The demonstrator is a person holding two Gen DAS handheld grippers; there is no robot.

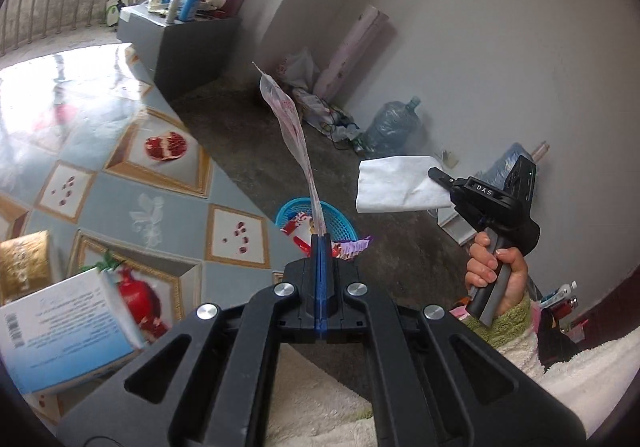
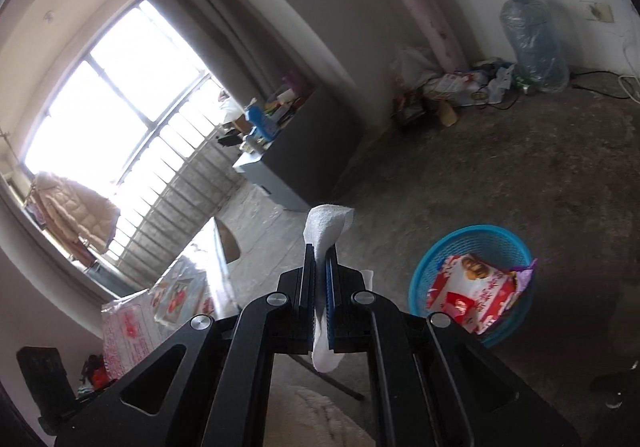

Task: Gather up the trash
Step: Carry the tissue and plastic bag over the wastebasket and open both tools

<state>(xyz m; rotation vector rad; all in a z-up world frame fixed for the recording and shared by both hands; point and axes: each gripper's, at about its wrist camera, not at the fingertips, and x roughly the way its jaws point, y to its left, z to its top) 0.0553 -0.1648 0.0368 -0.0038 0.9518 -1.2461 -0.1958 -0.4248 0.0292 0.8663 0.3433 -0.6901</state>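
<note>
Left gripper: I am pinching a clear plastic wrapper [image 1: 294, 127] with red print in my left gripper [image 1: 320, 241], jaws pressed together on its lower end; the wrapper is sticking up and away from the tips.
Right gripper: I am clamping a white tissue [image 2: 326, 231] in my right gripper [image 2: 321, 247]; it is poking out past the tips and hanging out behind the jaws too. In the left wrist view the tissue [image 1: 394, 183] is spreading flat from that gripper [image 1: 438, 175], which my right hand [image 1: 494, 271] is gripping by the handle.
Basket: a blue basket [image 2: 444, 253] is sitting on the bare grey floor [image 2: 520, 167], holding a red-and-white snack bag [image 2: 470, 293] and a purple wrapper [image 2: 524, 275] at its rim.
Table: a pomegranate-patterned tabletop [image 1: 112, 151] is lying to my left, a tissue box [image 1: 60, 331] resting near its edge.
</note>
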